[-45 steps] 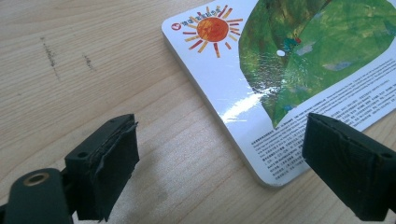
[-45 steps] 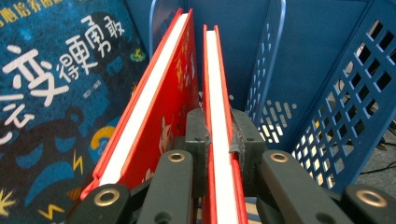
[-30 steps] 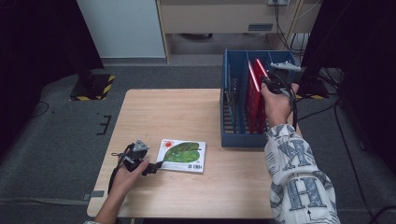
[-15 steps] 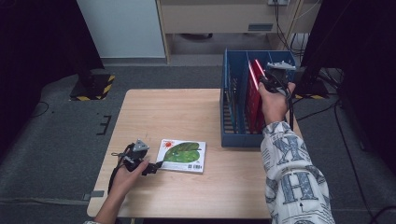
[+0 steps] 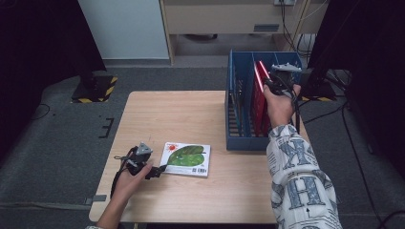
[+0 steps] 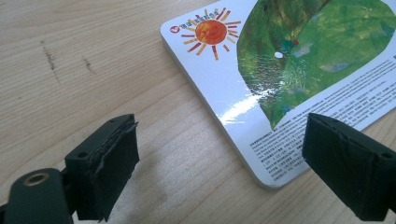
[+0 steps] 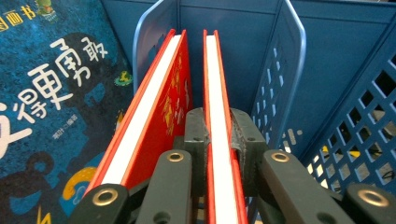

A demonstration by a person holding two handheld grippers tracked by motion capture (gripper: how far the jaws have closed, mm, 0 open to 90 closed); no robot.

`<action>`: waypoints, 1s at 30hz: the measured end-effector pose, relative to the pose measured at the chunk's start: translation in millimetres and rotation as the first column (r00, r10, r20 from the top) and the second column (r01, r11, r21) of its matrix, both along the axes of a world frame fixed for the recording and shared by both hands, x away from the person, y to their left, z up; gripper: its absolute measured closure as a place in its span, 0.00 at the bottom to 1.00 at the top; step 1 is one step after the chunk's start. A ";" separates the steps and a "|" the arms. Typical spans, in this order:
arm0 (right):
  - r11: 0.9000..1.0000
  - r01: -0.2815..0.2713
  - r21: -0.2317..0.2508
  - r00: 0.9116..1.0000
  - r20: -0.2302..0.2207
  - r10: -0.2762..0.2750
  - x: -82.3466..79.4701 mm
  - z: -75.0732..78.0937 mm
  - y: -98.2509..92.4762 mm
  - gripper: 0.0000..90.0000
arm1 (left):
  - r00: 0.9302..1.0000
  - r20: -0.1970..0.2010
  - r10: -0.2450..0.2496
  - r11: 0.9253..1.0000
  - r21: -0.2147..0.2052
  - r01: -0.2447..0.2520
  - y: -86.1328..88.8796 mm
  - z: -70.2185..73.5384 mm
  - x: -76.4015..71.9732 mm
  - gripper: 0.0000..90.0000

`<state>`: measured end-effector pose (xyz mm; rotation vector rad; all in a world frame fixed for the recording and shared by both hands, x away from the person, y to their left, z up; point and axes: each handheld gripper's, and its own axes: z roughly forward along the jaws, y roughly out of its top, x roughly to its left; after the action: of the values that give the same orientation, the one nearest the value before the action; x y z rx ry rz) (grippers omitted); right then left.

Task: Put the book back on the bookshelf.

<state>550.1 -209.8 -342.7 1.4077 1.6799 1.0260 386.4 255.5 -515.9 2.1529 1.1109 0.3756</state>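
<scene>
My right gripper (image 7: 218, 135) is shut on the top edge of a red book (image 7: 214, 70) that stands upright in a slot of the blue rack (image 5: 239, 138). A second red book (image 7: 154, 107) leans just left of it. In the high view the right gripper (image 5: 278, 78) is over the rack's far right part, on the red book (image 5: 260, 95). My left gripper (image 6: 229, 170) is open low over the table, and the near corner of a flat picture book with a green leaf and sun (image 6: 303, 60) lies between its pads. The left gripper (image 5: 157, 171) points at that book (image 5: 186, 158).
A blue book with white characters (image 7: 46, 93) stands in the rack slot to the left. The rack's perforated blue divider (image 7: 285, 79) rises right beside the held book. The wooden table (image 5: 172, 119) reaches its front edge just behind my left hand.
My right gripper has shifted slightly with the red book at the rack. The left gripper and the green book have stayed put.
</scene>
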 end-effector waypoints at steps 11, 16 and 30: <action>0.998 -0.044 0.037 0.999 0.021 0.043 -10.2 9.9 2.0 0.83 | 1.000 -0.001 0.001 1.000 0.003 -0.001 -0.7 -0.3 -0.1 0.11; 0.997 -0.057 0.055 0.997 0.052 0.054 -17.5 17.0 1.1 0.82 | 1.000 -0.003 -0.001 1.000 0.009 0.001 -0.3 -0.3 0.2 0.11; 0.989 -0.106 0.107 0.991 0.096 0.096 -36.3 29.0 -0.1 0.65 | 1.000 -0.003 -0.004 1.000 0.016 0.004 -1.4 -0.4 0.3 0.11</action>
<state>513.9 -209.8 -313.7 1.3362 1.6637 1.2393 386.7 254.1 -516.3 2.1700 1.1087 0.3816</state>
